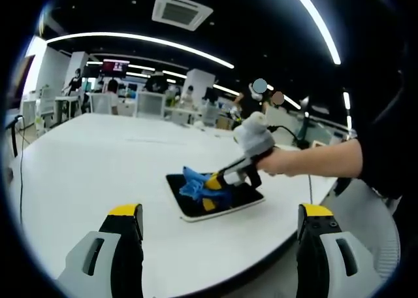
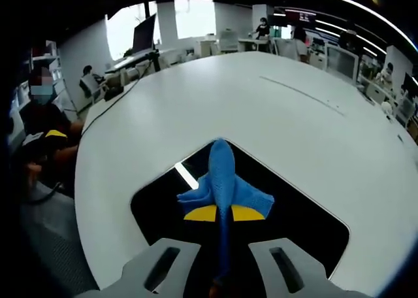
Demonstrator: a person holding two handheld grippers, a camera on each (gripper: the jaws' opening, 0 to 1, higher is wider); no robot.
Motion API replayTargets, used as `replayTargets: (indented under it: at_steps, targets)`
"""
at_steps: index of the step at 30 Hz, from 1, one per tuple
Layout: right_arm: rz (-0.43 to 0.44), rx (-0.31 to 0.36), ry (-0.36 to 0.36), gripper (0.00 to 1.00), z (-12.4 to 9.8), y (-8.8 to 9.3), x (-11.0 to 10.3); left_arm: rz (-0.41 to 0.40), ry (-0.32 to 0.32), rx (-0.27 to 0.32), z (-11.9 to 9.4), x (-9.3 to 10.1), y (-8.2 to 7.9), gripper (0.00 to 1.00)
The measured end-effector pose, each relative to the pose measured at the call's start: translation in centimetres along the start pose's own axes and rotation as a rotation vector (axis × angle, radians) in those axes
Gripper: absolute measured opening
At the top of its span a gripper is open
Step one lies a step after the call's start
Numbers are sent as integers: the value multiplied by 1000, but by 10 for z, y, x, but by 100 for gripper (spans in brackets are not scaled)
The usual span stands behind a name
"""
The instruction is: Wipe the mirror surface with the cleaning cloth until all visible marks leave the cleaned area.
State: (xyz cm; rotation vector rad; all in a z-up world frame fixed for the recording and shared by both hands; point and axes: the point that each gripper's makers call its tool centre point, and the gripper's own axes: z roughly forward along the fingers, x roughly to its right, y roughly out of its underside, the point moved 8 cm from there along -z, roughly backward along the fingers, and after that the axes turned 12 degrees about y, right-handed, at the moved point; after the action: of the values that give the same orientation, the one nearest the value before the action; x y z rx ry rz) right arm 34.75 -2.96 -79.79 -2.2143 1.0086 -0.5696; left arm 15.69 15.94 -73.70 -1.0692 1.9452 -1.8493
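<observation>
In the left gripper view, the left gripper (image 1: 222, 223) is hovering over the near edge of the white tabletop (image 1: 98, 161), its yellow-tipped jaws standing wide apart and holding nothing. Further right, the dark mirror (image 1: 238, 198) is lying flat near the tabletop's right edge. The right gripper (image 1: 219, 180) is pressing the blue cleaning cloth (image 1: 194, 183) onto it, jaws clamped on the cloth (image 2: 225, 180). No writing is legible anywhere.

White table (image 1: 85, 161), ceiling vent (image 1: 181, 12), desk monitor (image 2: 144, 31)
</observation>
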Motion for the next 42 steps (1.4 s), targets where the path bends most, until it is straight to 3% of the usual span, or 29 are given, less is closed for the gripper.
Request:
replayTargets:
  at_steps: [42]
  targets:
    - [113,-32,89,0,-31,36,47,2,-5,-3,0,0,0,99]
